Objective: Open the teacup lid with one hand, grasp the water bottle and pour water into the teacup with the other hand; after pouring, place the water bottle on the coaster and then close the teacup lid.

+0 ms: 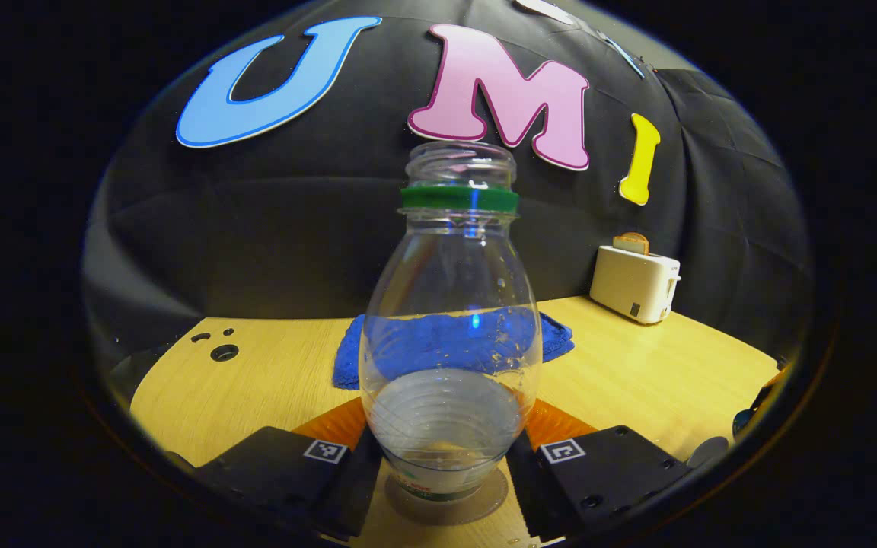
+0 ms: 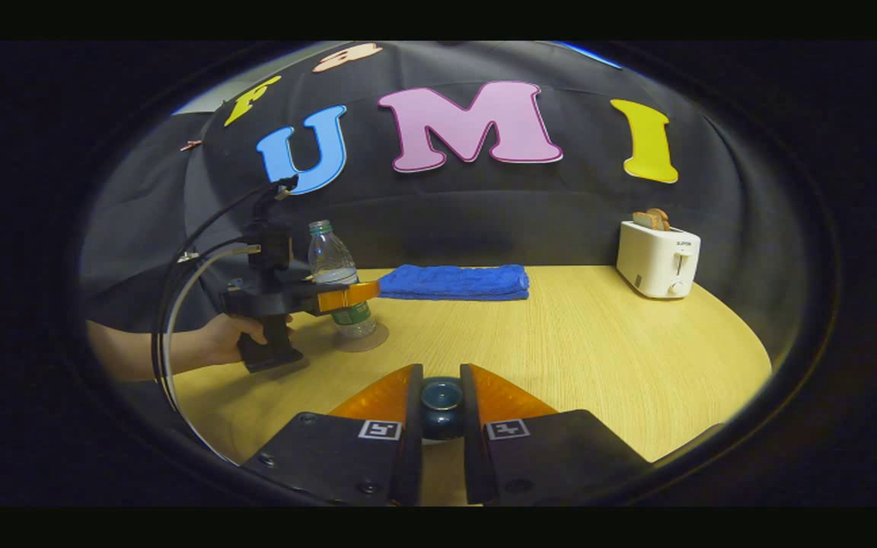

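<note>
A clear water bottle (image 1: 450,320) with a green neck ring, no cap and a little water in it stands upright on a round coaster (image 1: 484,498). My left gripper (image 1: 446,440) is shut on the bottle's lower body, one finger on each side. The right gripper view has the same bottle (image 2: 330,262) at the left on its coaster (image 2: 368,340), with the left gripper (image 2: 339,295) around it and a hand behind. My right gripper (image 2: 442,397) is shut on a small dark blue round teacup lid (image 2: 442,403), low over the table's near side. The teacup itself is hidden.
A folded blue towel (image 2: 454,281) lies at the back of the wooden table (image 2: 598,358). A white toaster (image 2: 658,259) holding toast stands at the back right. Cables (image 2: 172,304) loop from the left gripper. Small holes (image 1: 224,352) mark the table's left part.
</note>
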Tool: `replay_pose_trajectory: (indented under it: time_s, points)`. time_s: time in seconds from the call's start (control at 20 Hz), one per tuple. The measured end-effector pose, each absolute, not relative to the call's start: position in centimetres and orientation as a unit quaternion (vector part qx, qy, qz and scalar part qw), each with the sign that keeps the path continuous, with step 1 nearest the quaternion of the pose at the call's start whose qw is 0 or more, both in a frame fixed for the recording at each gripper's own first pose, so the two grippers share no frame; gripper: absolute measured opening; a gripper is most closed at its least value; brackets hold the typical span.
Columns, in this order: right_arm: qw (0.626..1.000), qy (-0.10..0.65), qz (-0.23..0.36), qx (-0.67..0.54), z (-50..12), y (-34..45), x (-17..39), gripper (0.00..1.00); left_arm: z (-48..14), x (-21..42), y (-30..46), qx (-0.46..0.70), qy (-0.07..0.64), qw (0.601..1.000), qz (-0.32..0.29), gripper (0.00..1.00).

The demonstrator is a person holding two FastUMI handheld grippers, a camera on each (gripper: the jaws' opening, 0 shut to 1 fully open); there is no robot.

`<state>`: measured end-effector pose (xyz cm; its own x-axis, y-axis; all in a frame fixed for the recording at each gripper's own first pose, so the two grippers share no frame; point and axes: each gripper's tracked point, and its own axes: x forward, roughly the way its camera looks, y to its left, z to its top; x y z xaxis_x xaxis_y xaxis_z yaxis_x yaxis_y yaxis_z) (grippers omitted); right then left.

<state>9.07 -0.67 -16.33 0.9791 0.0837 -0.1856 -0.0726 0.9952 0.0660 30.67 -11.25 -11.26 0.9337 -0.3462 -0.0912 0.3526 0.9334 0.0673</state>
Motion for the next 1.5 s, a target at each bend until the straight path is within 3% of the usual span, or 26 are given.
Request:
replay_pose_trajectory:
  time_s: [0.05, 0.15, 0.2, 0.3, 0.4, 0.45, 0.5, 0.55, 0.6, 0.95, 1.5]
  points:
    - [0.994, 0.094, 0.039, 0.028, -16.3, -0.8, 9.1, 0.30, -10.9, 30.8, -11.3, 0.038, 0.032, 0.984, -0.174, 0.77]
    - [0.994, 0.094, 0.041, 0.028, -16.3, -0.9, 9.2, 0.25, -11.2, 30.9, -11.2, 0.031, 0.029, 0.985, -0.168, 0.78]
    - [0.994, 0.094, 0.041, 0.031, -16.3, -0.9, 9.4, 0.31, -11.3, 30.9, -11.2, 0.029, 0.029, 0.985, -0.165, 0.79]
    - [0.994, 0.094, 0.043, 0.034, -16.2, -0.7, 9.4, 0.21, -11.6, 30.9, -11.1, 0.026, 0.034, 0.986, -0.164, 0.81]
    - [0.994, 0.093, 0.046, 0.032, -16.1, -0.6, 9.4, 0.25, -11.9, 30.3, -10.5, 0.021, 0.042, 0.987, -0.155, 0.82]
    - [0.994, 0.092, 0.047, 0.029, -16.1, -0.5, 9.4, 0.20, -11.8, 30.1, -10.3, 0.021, 0.042, 0.988, -0.148, 0.85]
    - [0.994, 0.093, 0.049, 0.027, -16.1, -0.4, 9.4, 0.25, -11.5, 29.8, -10.0, 0.019, 0.040, 0.989, -0.143, 0.86]
    - [0.994, 0.094, 0.050, 0.026, -16.1, -0.4, 9.4, 0.25, -11.3, 29.5, -9.9, 0.015, 0.040, 0.989, -0.140, 0.95]
    - [0.994, 0.093, 0.052, 0.026, -16.0, -0.4, 9.4, 0.25, -11.2, 29.0, -9.8, 0.013, 0.043, 0.989, -0.139, 0.97]
    - [0.994, 0.091, 0.061, 0.027, -15.9, 0.0, 9.9, 0.25, -10.7, 24.0, -7.5, 0.026, 0.070, 0.989, -0.124, 0.97]
    - [0.992, 0.104, 0.074, 0.016, -17.6, 0.7, 10.1, 0.26, -12.9, 23.7, -9.7, 0.045, 0.083, 0.983, -0.158, 0.95]
